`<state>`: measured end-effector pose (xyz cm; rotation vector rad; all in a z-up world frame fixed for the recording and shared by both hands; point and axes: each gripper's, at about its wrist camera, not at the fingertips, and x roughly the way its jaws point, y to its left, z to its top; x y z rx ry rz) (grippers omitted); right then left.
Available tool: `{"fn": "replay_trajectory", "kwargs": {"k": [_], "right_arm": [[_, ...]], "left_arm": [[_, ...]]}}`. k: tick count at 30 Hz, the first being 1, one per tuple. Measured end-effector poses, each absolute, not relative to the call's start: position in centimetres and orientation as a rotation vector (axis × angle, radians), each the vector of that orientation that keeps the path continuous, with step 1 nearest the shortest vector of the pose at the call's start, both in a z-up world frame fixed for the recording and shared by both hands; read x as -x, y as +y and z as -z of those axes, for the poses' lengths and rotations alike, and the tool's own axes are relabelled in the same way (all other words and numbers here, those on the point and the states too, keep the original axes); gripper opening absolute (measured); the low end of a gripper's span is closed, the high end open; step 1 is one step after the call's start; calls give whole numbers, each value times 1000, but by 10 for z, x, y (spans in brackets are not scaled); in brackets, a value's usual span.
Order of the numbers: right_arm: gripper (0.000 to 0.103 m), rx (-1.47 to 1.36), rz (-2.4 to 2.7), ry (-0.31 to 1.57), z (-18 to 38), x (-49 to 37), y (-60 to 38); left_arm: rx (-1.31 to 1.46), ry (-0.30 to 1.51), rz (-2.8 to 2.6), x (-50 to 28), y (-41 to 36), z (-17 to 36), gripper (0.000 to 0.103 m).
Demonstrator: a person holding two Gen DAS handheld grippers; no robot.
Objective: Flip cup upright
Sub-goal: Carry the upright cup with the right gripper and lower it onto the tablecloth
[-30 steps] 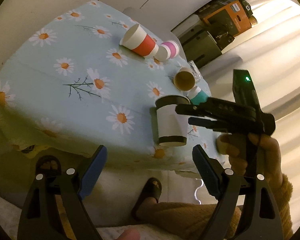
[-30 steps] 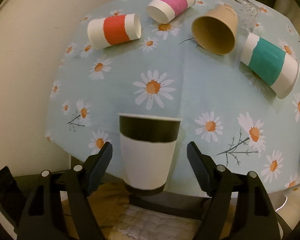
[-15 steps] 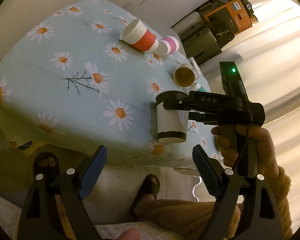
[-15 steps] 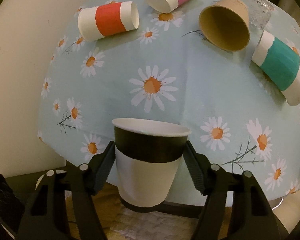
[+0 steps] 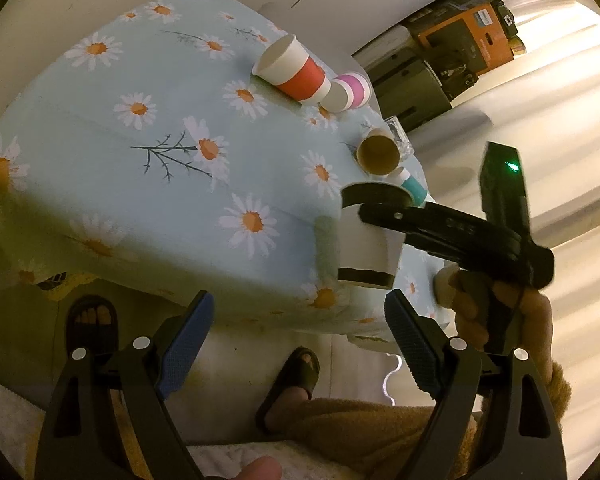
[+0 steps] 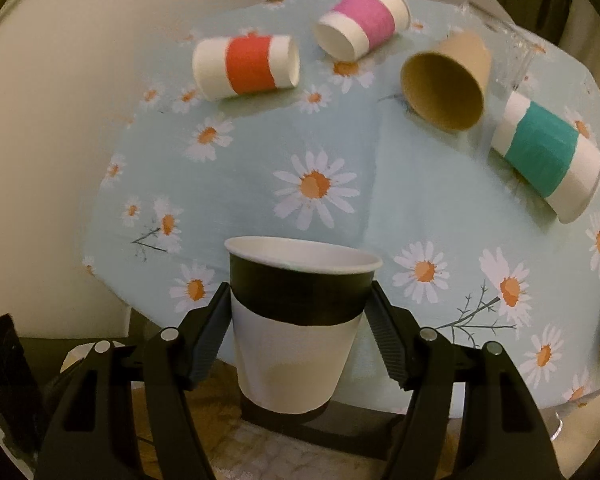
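Right gripper [image 6: 298, 328] clamped on the black-banded cup [image 6: 296, 332], rim up, at the bench [image 6: 400, 184] near edge; mid-wall grip keeps it level for set-down. Left gripper [image 5: 296, 344] spread wide, idle, off the bench.

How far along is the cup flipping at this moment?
Done: the black-banded cup stands upright at the table edge. In hand: the right claw grips its sides. Left: the red, pink, brown and teal cups lie sideways. The left claw is open.
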<state>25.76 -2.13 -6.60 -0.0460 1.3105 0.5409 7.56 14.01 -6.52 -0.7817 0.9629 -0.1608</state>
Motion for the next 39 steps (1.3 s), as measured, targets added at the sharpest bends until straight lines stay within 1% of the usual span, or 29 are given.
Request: {"fn": "replay_trajectory", "kwargs": {"k": [10,14,19,21,25,31,39], "right_arm": [[66,-4,-554,982,27,-219,-47],[66,25,-513,829,16,-202,-49],[66,21,-483,659,14,-189,-50],[66,13,-466,548,14,-178,-52],[66,33,-438,431,19,-165,-48],[66,60,-288,310,41,-156,-45],[66,124,-160,258,83,-153,-27]], "left_arm": [[835,960,167,-75,145,71,85],[838,962,150,-77,146,72,85],[860,972,118,-78,150,77,85],[856,974,110,-79,150,78,85],[862,959,102,-80,152,77,85],[859,940,88,-82,155,76,85],[834,951,63,-86,152,77,85]]}}
